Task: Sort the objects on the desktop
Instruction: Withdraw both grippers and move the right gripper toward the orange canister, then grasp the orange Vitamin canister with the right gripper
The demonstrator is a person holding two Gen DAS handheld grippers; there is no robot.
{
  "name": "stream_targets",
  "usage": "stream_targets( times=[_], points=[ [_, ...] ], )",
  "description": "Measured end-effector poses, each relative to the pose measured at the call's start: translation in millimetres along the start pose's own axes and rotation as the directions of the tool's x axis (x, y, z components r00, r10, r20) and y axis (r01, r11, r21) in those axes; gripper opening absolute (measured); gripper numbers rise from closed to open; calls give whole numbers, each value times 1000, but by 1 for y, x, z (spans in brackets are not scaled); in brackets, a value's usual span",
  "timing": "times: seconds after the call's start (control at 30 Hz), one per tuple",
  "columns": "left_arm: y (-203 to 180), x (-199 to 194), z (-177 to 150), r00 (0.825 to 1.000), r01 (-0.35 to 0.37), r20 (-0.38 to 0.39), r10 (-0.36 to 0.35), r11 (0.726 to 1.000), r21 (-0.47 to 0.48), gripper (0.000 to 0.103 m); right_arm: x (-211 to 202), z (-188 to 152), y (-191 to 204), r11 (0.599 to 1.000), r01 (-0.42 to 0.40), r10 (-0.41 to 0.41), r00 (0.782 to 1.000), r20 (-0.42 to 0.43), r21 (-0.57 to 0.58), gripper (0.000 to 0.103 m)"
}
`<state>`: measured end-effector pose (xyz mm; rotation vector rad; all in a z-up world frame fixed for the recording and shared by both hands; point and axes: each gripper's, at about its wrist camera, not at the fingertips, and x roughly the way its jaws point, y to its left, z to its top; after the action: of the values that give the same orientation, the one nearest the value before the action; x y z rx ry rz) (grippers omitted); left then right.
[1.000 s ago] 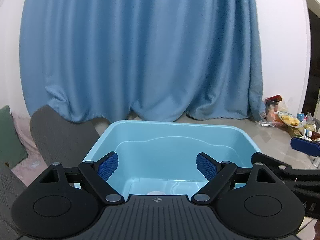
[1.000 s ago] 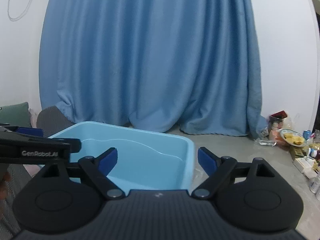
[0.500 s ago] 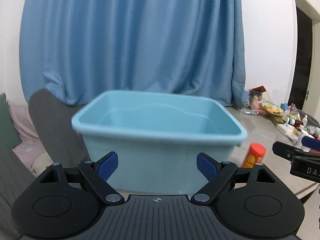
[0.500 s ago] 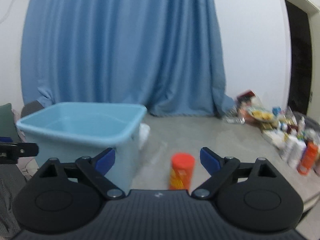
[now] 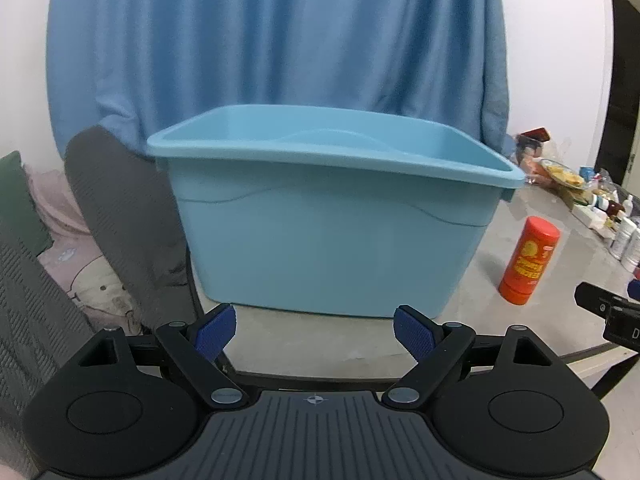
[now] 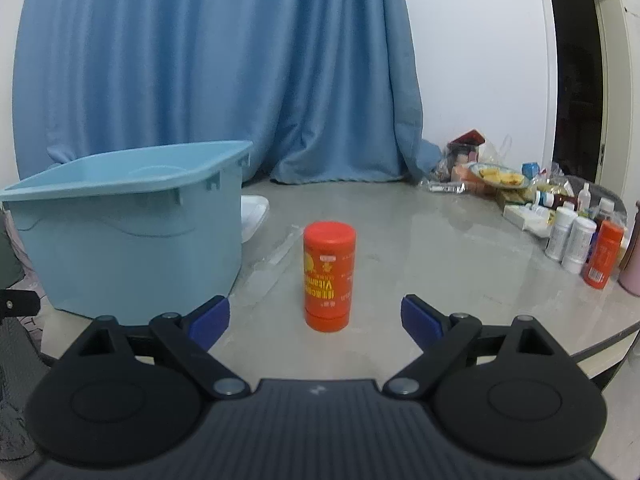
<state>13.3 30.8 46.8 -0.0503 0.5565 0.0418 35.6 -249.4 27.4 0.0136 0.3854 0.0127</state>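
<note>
Black gripper (image 6: 316, 314), ribbed blue pads (image 6: 210, 317).

Left gripper (image 5: 314, 330): jaws spread wide, nothing between blue pads (image 5: 212, 330), level with near edge of worktop (image 5: 320, 336). Light blue bin (image 5: 328, 232): upright on worktop, directly ahead of gripper. Orange bottle (image 5: 529, 261): upright, right of bin, apart from it. Clutter of small bottles and packets (image 5: 592, 200): far right of bin. Blue curtain (image 5: 276, 40): behind bin. Grey chair back (image 5: 120, 220): left of bin.

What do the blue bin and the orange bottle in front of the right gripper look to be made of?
Blue bin: likely moulded plastic with a matte-satin finish, judging by the rolled rim, embossed wavy line and rim ribs. Orange bottle: probably smooth plastic with a slight sheen, with a printed label and a cap the same colour as the body.
</note>
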Motion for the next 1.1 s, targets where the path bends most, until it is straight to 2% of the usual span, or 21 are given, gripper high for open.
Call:
stream_targets(
  times=[0.23, 0.6, 1.1],
  points=[
    [6, 14, 4, 999, -38, -10, 38, 999, -20, 88, 20, -7, -5, 1000, -13, 13, 1000, -13, -4, 93],
    [-5, 39, 15, 995, -88, -41, 86, 995, -55, 88, 69, -4, -10, 999, -36, 37, 997, -66, 10, 93],
    [-12, 66, 34, 993, -112, -49, 110, 992, -49, 88, 146, 0, -4, 1000, -20, 20, 994, -112, 0, 93]
  ],
)
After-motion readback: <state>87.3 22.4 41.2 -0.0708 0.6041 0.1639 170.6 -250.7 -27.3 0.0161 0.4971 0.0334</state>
